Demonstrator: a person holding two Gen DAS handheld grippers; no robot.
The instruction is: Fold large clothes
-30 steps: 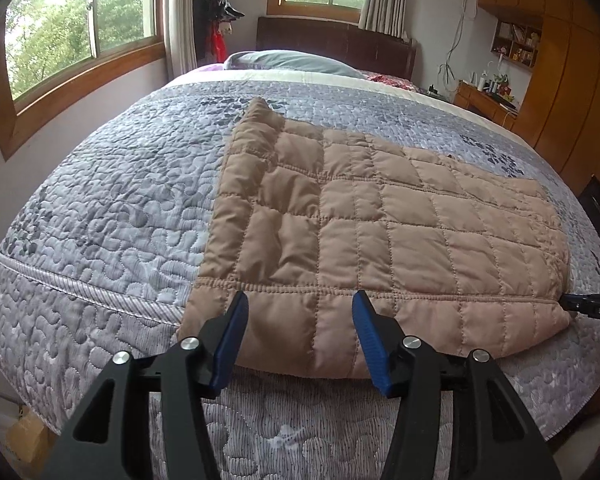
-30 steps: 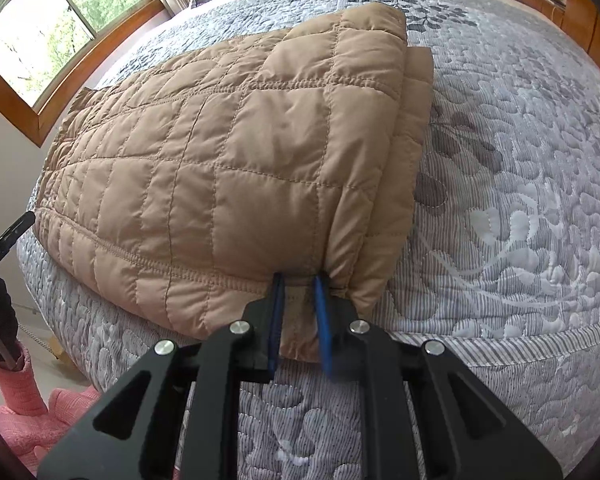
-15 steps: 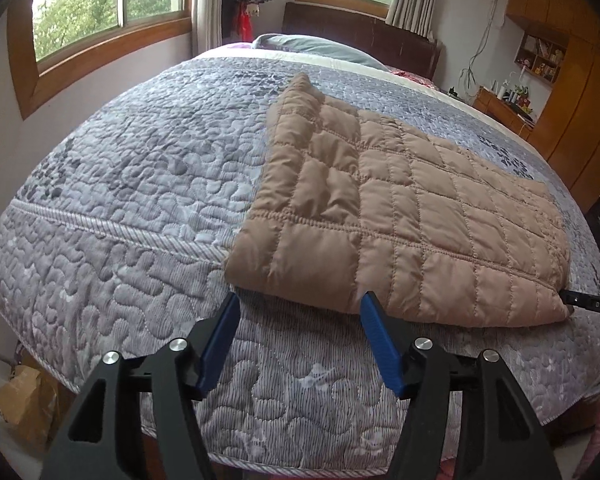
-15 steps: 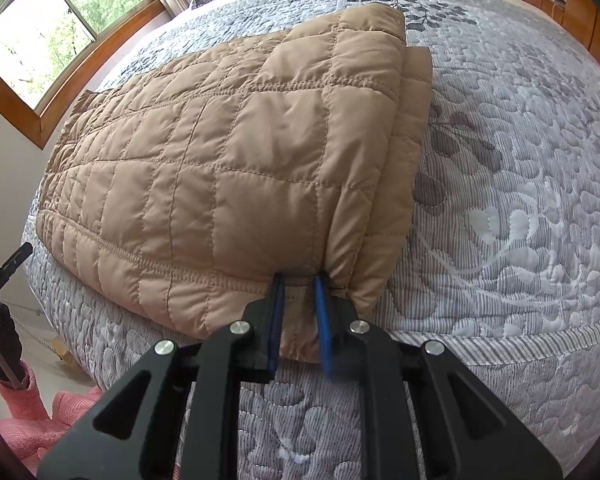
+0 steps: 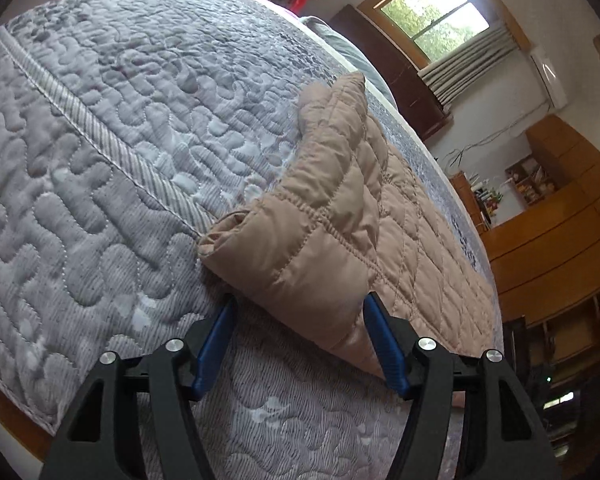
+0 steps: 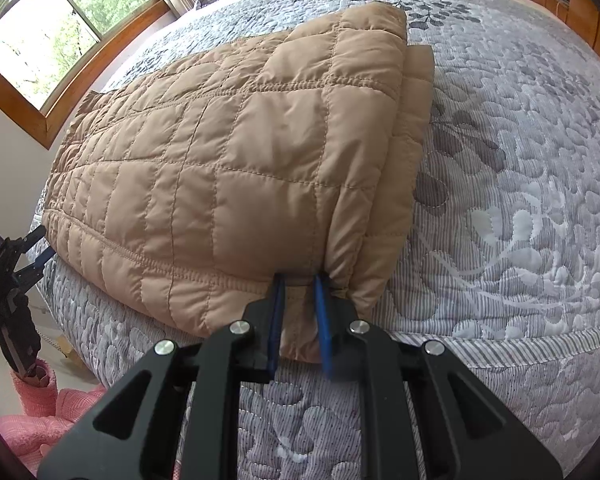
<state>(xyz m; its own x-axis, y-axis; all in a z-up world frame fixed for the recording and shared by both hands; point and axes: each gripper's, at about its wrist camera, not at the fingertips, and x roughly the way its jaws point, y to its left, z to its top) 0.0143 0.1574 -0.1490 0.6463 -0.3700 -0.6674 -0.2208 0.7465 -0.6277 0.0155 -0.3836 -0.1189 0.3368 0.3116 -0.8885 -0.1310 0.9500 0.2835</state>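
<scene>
A tan quilted jacket lies folded flat on the bed; it also shows in the left wrist view. My right gripper is shut on the jacket's near right corner at the bed's front edge. My left gripper is open, tilted, its blue fingers straddling the jacket's near left corner without closing. The left gripper also shows in the right wrist view at the jacket's far left edge.
A grey quilted bedspread covers the bed. A window is at the left wall, wooden cabinets at the right. Something pink lies on the floor, lower left.
My left gripper has dropped low, tilted and moved in around the jacket's left corner. My right gripper has kept its grip and not moved.
</scene>
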